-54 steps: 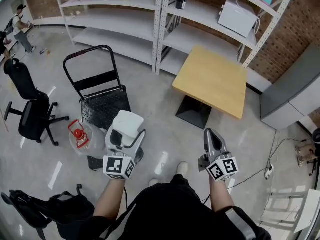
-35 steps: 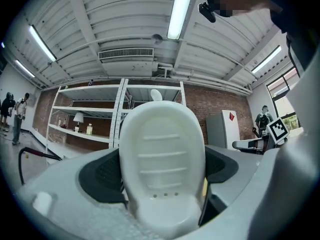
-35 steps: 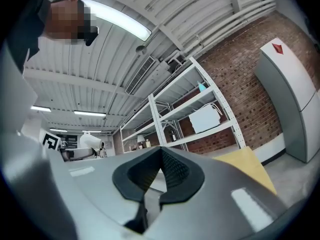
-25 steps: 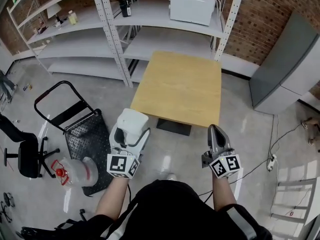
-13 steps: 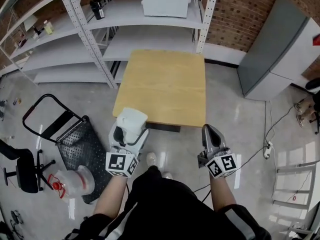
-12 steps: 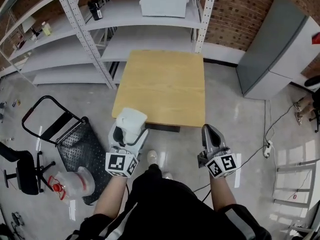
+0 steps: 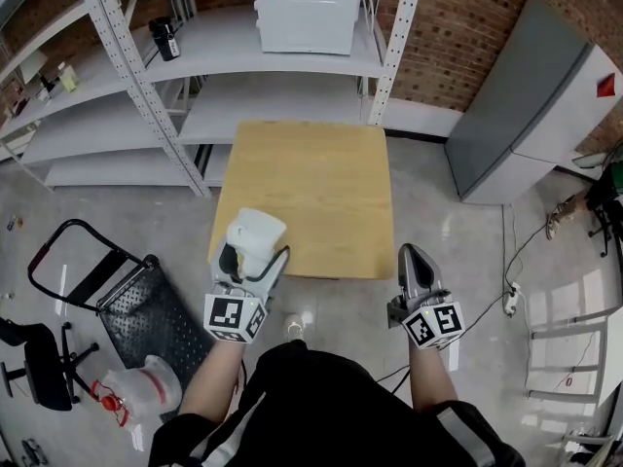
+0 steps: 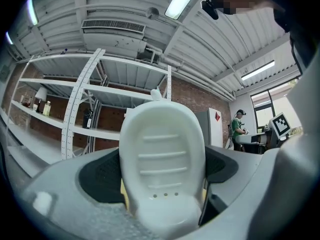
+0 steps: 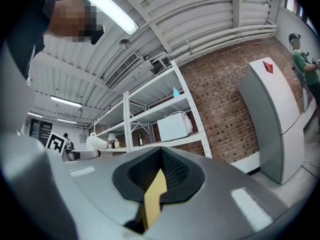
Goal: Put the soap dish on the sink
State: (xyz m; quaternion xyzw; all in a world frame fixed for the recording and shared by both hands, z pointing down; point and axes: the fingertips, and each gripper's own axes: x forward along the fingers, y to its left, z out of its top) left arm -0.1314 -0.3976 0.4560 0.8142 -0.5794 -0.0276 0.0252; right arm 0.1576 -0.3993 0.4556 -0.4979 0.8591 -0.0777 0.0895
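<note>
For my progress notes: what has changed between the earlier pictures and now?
The person has turned and stepped toward the wooden table, now directly ahead; the black cart slid leftward in the head view. Nothing was taken or released: the left claw still holds the soap dish, the right claw stays shut.

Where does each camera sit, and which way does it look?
Head view: on the person's head, looking steeply down at the square light wooden table; forearms, left tool and right tool show.
Left gripper view: on the left tool, looking along jaws closed on the white ridged plastic soap dish, toward grey metal shelves.
Right gripper view: on the right tool, looking along shut, empty jaws toward the red brick wall.
Shared: head and right gripper views both show the white box-shaped appliance.
</note>
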